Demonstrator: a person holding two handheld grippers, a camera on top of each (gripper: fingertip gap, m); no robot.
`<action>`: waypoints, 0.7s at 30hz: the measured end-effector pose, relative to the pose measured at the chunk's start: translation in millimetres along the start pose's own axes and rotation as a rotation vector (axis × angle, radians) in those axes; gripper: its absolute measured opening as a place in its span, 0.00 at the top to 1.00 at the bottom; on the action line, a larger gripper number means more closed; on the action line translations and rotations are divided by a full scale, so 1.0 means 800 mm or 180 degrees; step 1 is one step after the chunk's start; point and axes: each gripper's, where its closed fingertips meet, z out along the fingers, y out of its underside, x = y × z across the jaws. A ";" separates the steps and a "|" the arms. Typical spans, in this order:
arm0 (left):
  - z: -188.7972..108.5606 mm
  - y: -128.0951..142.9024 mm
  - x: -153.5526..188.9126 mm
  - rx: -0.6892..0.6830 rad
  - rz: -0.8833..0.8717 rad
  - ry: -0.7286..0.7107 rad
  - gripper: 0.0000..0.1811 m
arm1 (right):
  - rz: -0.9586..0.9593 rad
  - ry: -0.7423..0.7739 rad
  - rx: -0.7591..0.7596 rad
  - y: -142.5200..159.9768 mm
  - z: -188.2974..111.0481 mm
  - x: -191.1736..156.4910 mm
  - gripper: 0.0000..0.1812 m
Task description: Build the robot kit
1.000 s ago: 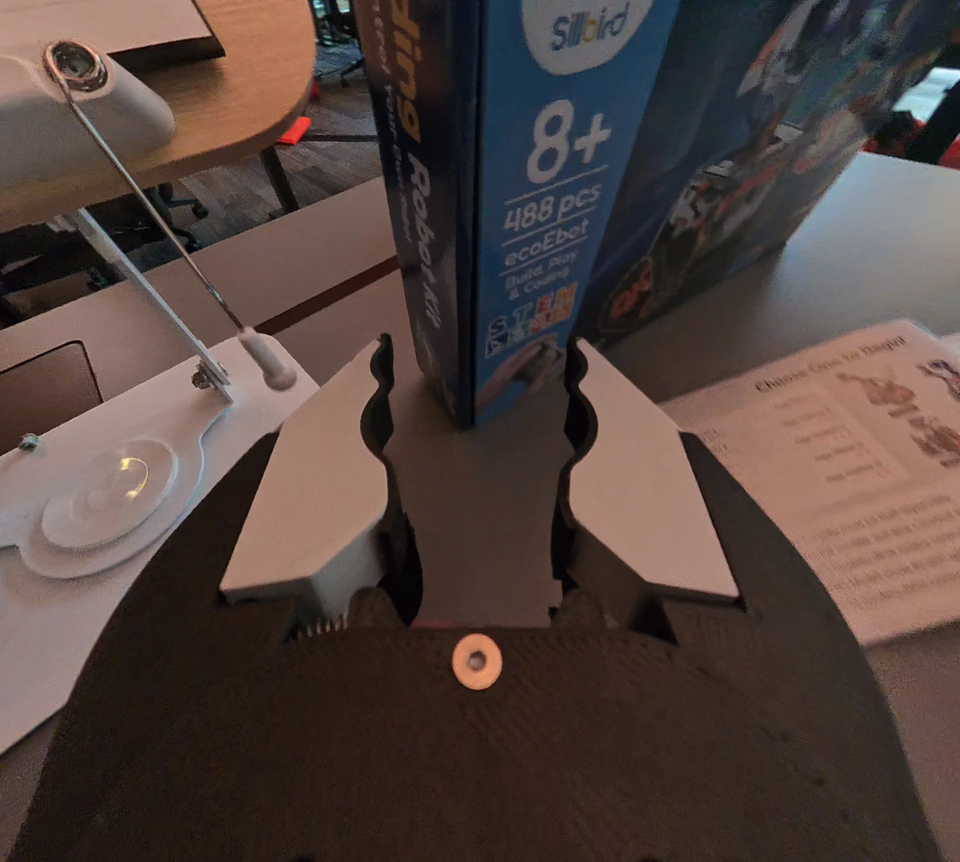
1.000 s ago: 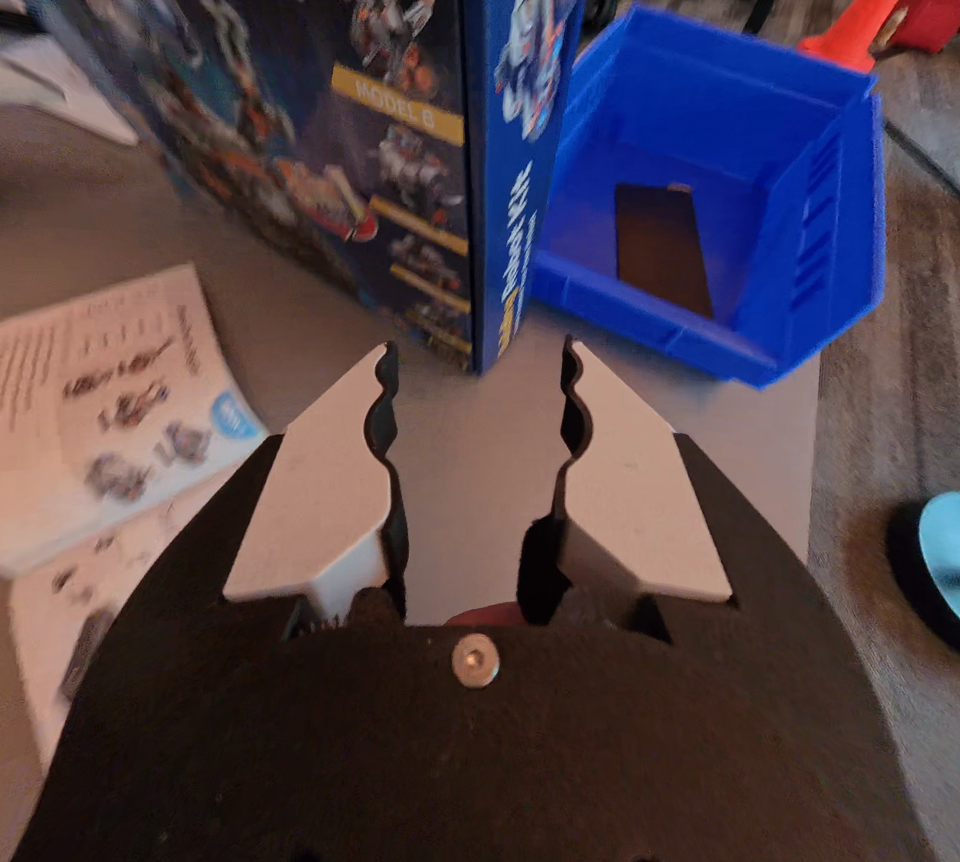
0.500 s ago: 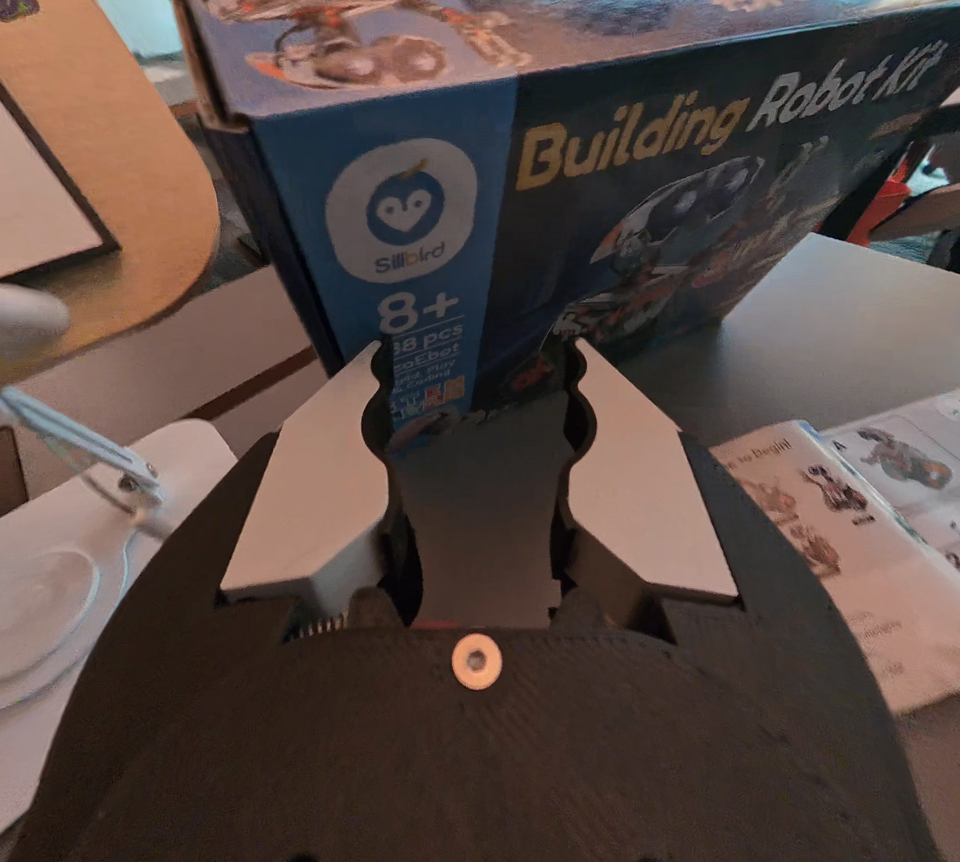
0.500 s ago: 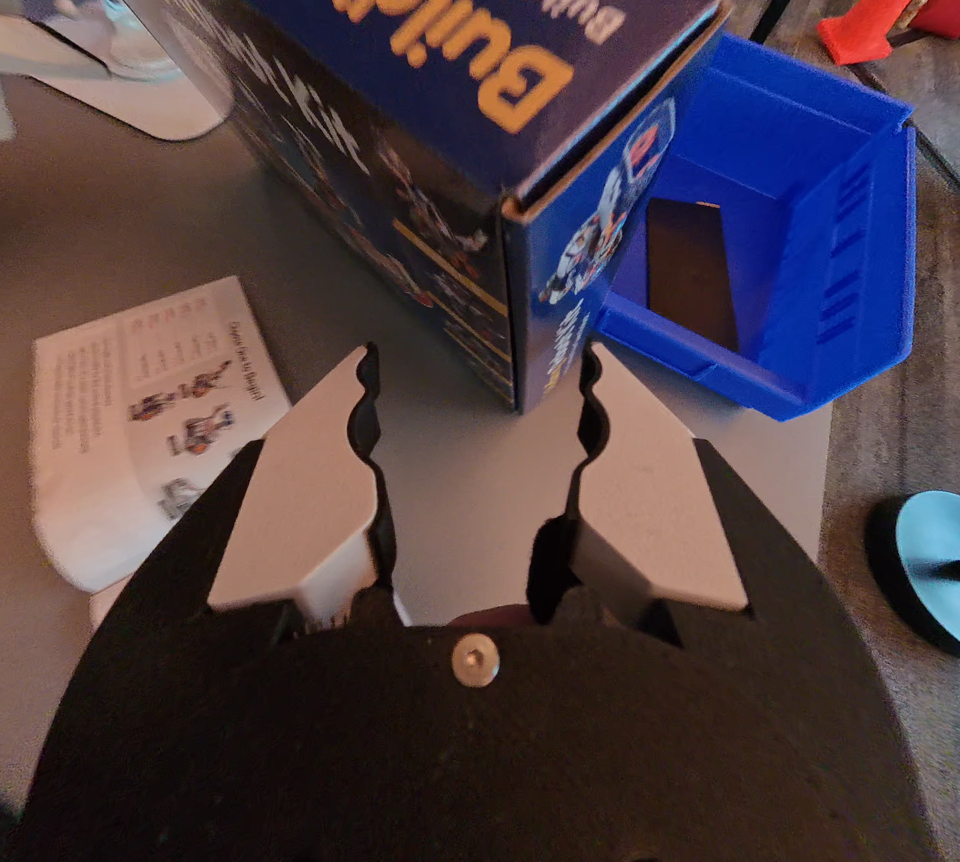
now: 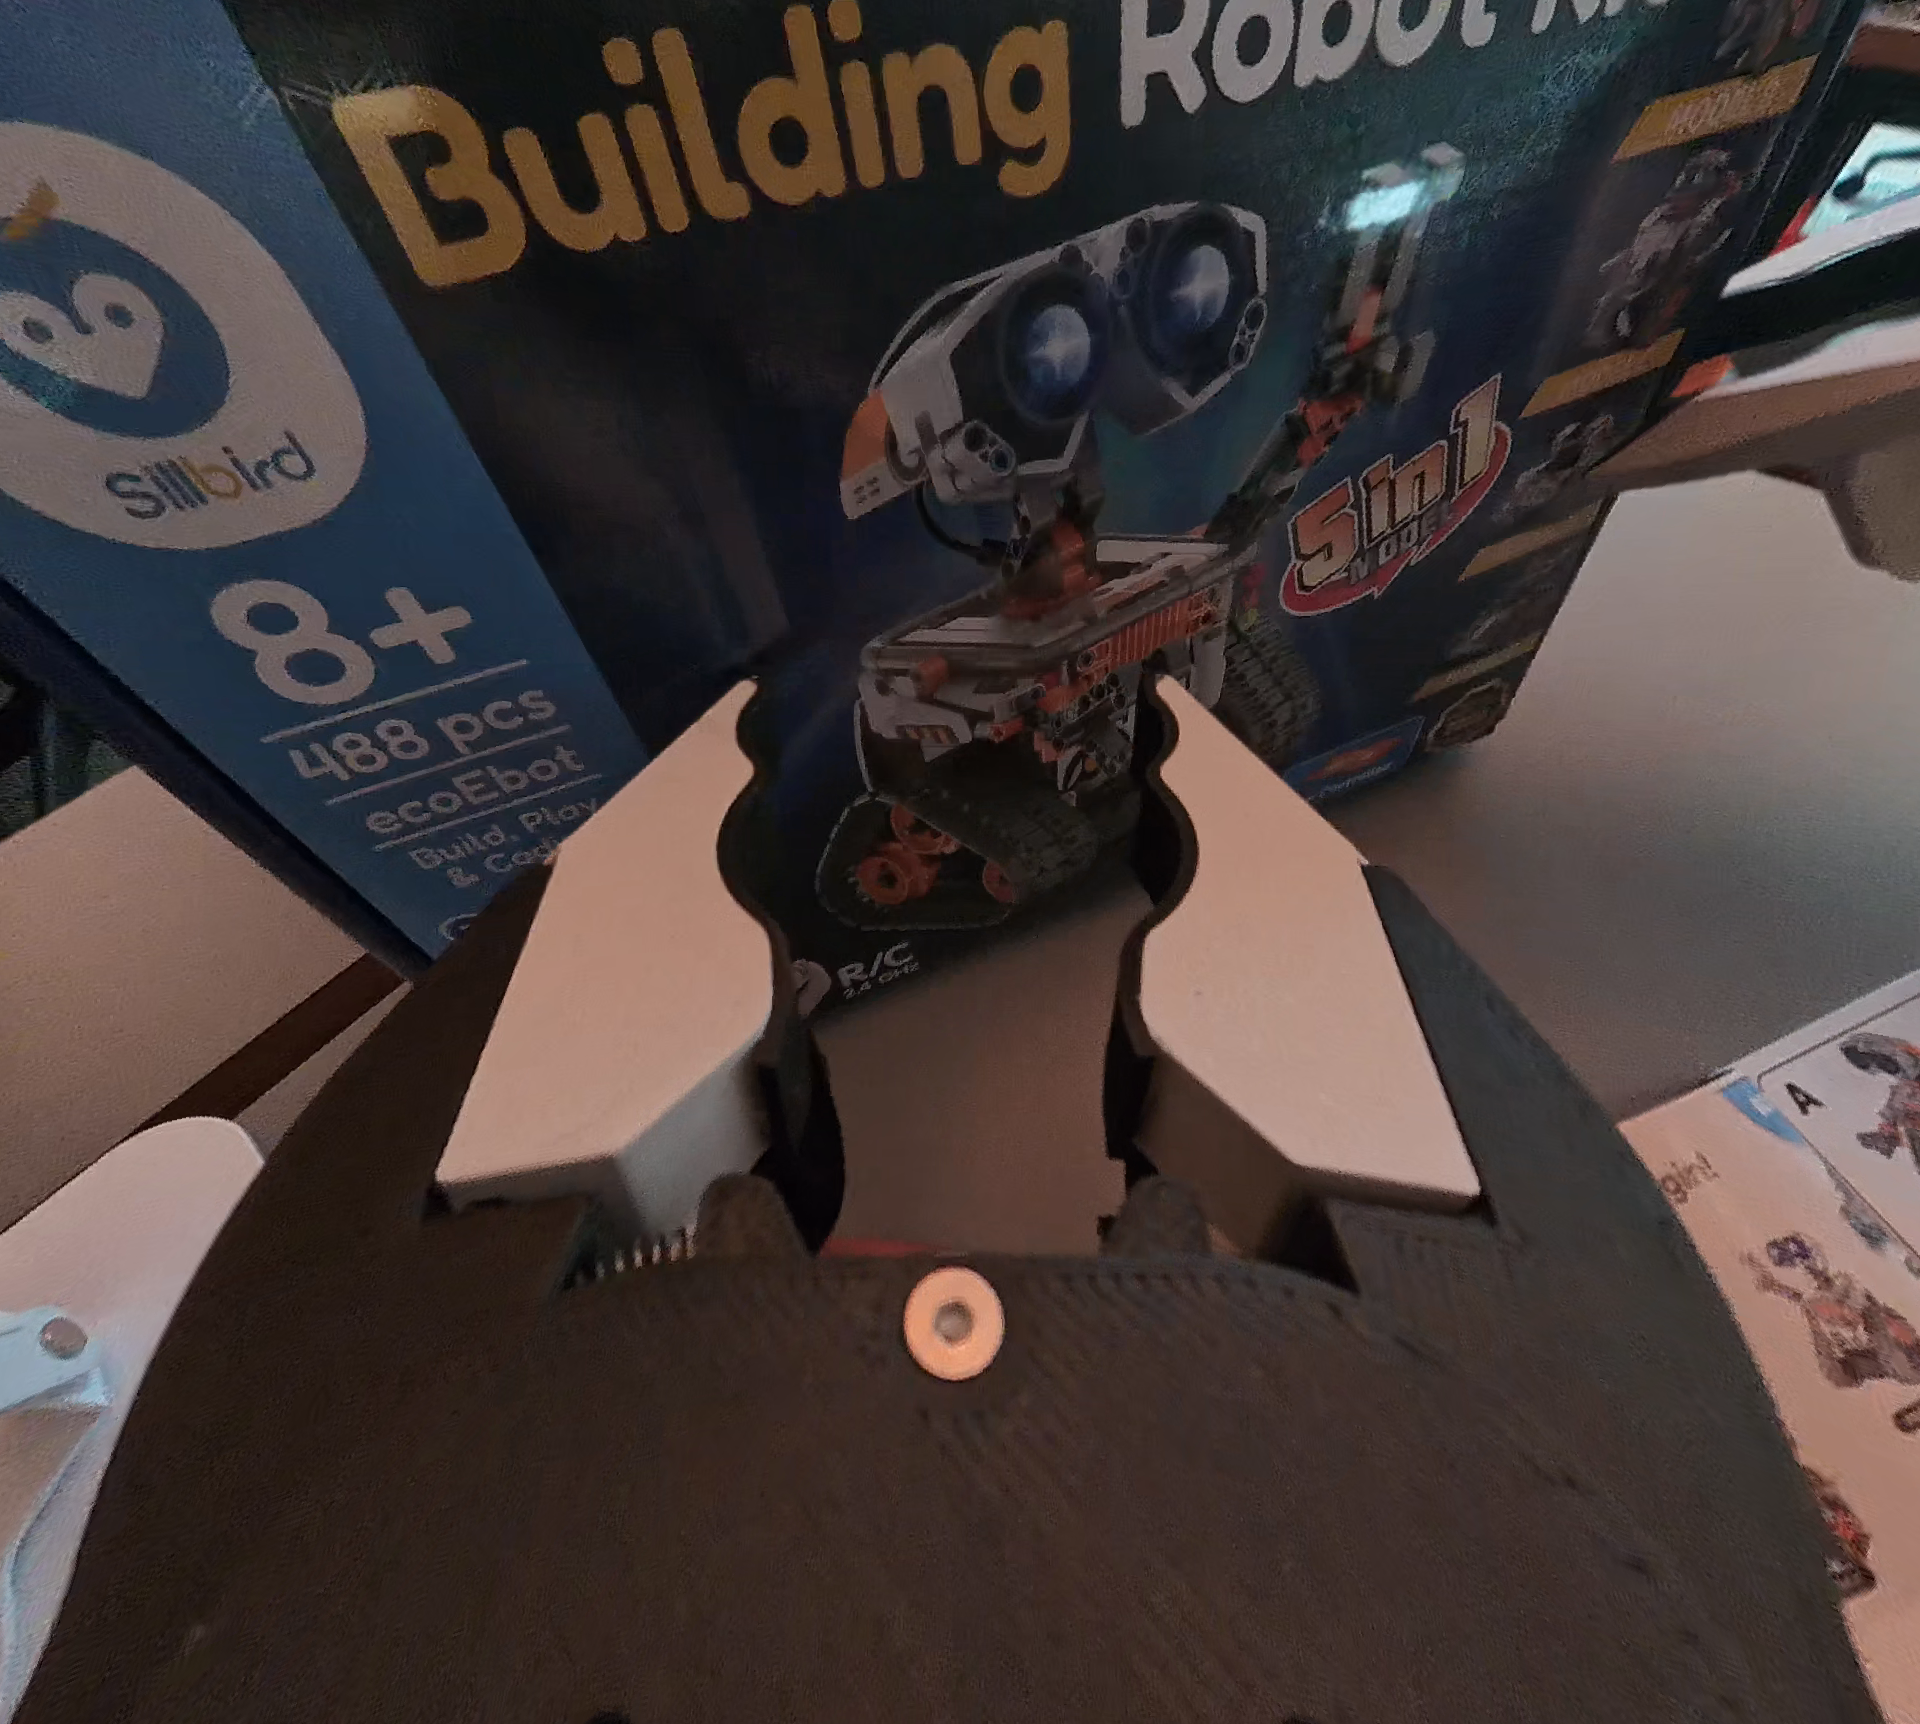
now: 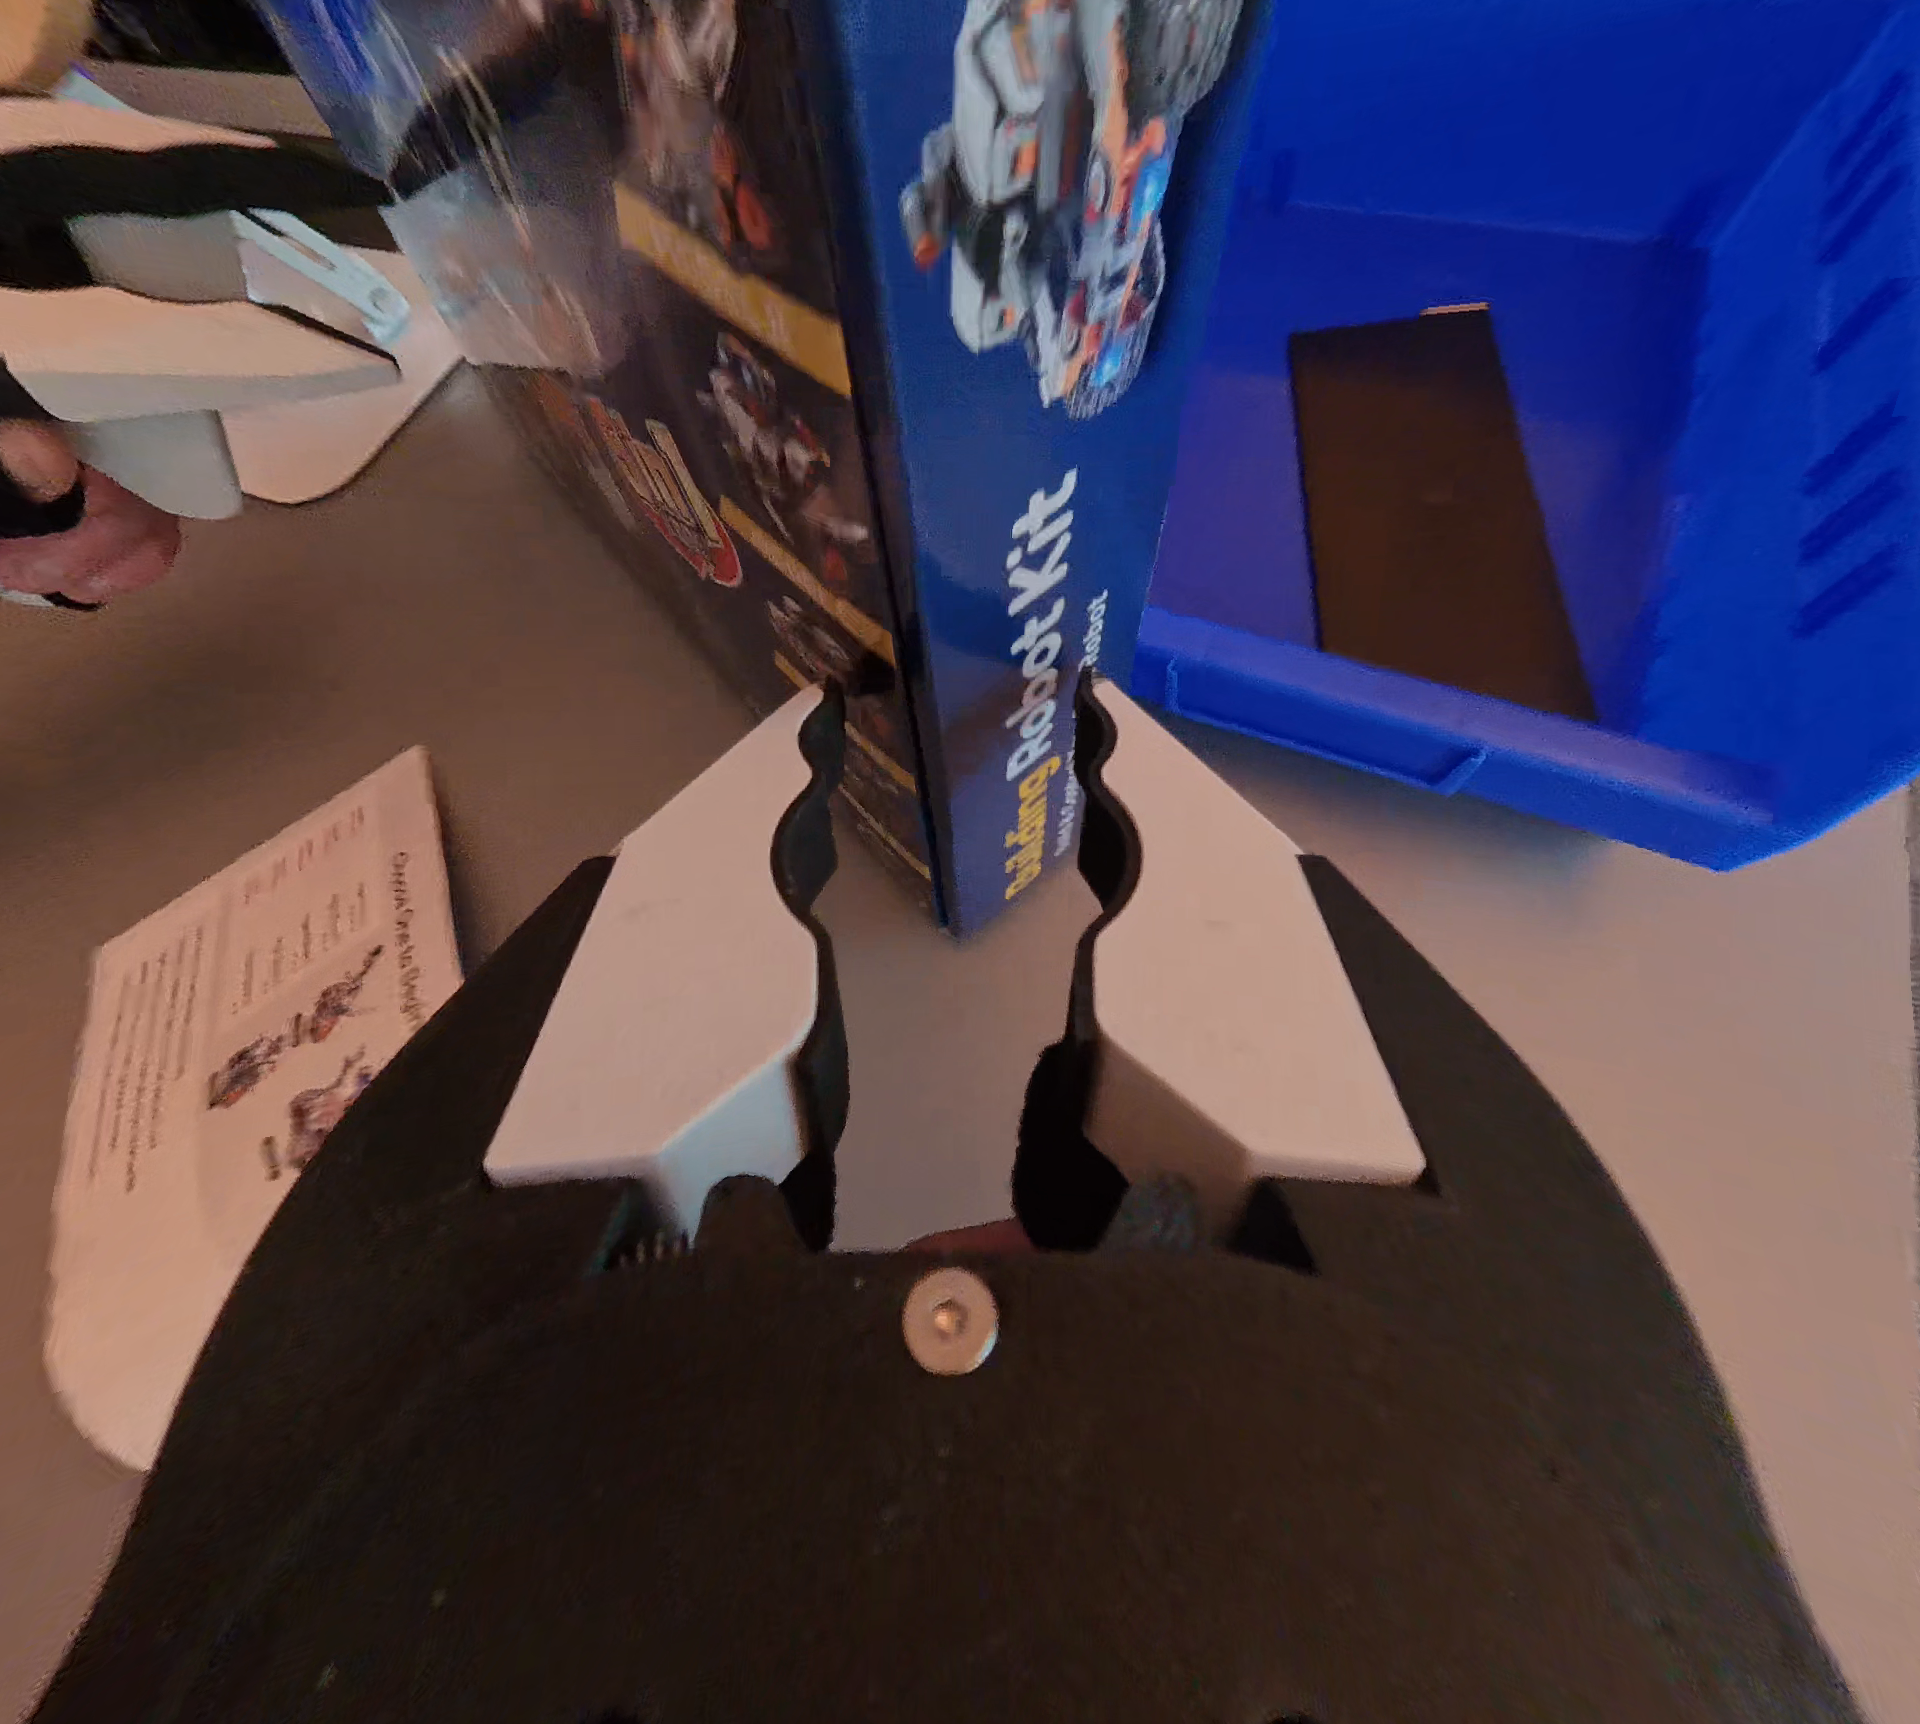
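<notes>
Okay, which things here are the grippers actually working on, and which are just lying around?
At the grippers:
- toy kit box, corner between the open right gripper
- left gripper, open, facing it

Lying about:
- blue bin
- instruction leaflet

Dim, warm light over my left gripper (image 5: 954, 708), and its pale fingers (image 5: 644, 926) pick up a soft pinkish cast. The box (image 5: 1039, 272) straight ahead is fairly sharp at centre, smearing toward the edges where the wide lens bends every line. Faint sheen on its top edge. My right gripper (image 6: 956, 718) sees more blur: the box (image 6: 1018, 324) streaks up and left, and the blue bin (image 6: 1558, 116) to the right glows saturated, soft-edged.
</notes>
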 end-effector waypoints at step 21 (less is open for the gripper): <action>-0.050 -0.004 0.025 0.0311 0.0174 -0.0102 0.64 | -0.0207 0.0180 0.0102 0.001 -0.037 -0.022 0.70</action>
